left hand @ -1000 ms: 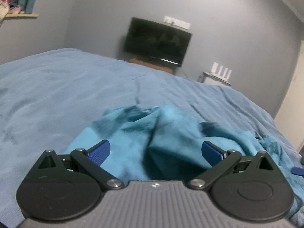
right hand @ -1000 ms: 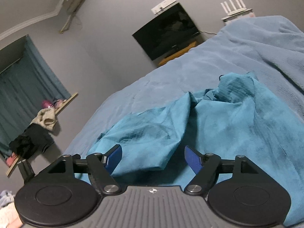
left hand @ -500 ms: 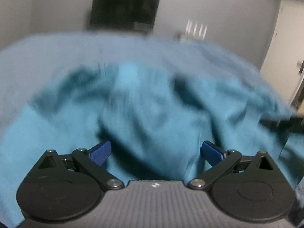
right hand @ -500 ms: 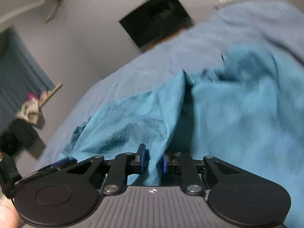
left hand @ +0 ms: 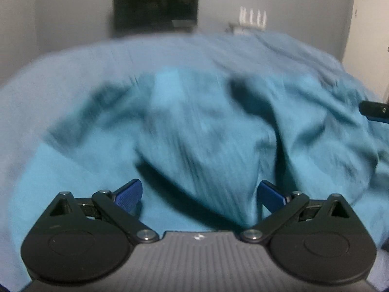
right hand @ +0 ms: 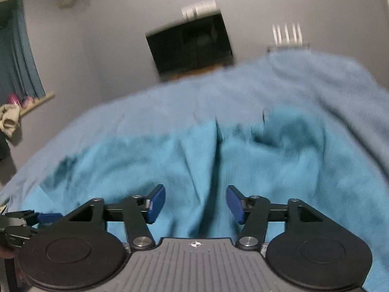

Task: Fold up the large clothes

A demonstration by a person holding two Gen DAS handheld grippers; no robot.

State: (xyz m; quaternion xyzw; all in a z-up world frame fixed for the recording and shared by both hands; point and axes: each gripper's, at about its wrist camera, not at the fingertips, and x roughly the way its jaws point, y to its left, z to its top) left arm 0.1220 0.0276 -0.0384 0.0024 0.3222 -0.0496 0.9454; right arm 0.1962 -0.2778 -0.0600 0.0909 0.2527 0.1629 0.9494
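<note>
A large teal garment (left hand: 206, 131) lies crumpled in ridges on the blue bed cover (left hand: 73, 68). My left gripper (left hand: 199, 193) hovers low over its near edge, open wide, with a raised fold between the blue fingers (left hand: 128, 192) but not pinched. In the right wrist view the same garment (right hand: 279, 160) fills the foreground. My right gripper (right hand: 195, 203) has its jaws opening; a cloth ridge runs between the pads (right hand: 156, 203) and they do not press on it. Each gripper shows at the other view's edge: the right gripper (left hand: 374, 113), the left gripper (right hand: 46, 217). Both views are motion-blurred.
A dark television (left hand: 155, 7) hangs on the grey far wall beyond the bed. A white router with antennas (left hand: 252, 19) stands to its right. A curtain (right hand: 17, 48) and a shelf with clothes (right hand: 14, 112) are at the left. A pale door (left hand: 369, 24) is at the right.
The right gripper closed on a fold of the garment half a second ago and now stands apart again. Both grippers rolled towards level and sank closer to the garment. The left stayed open.
</note>
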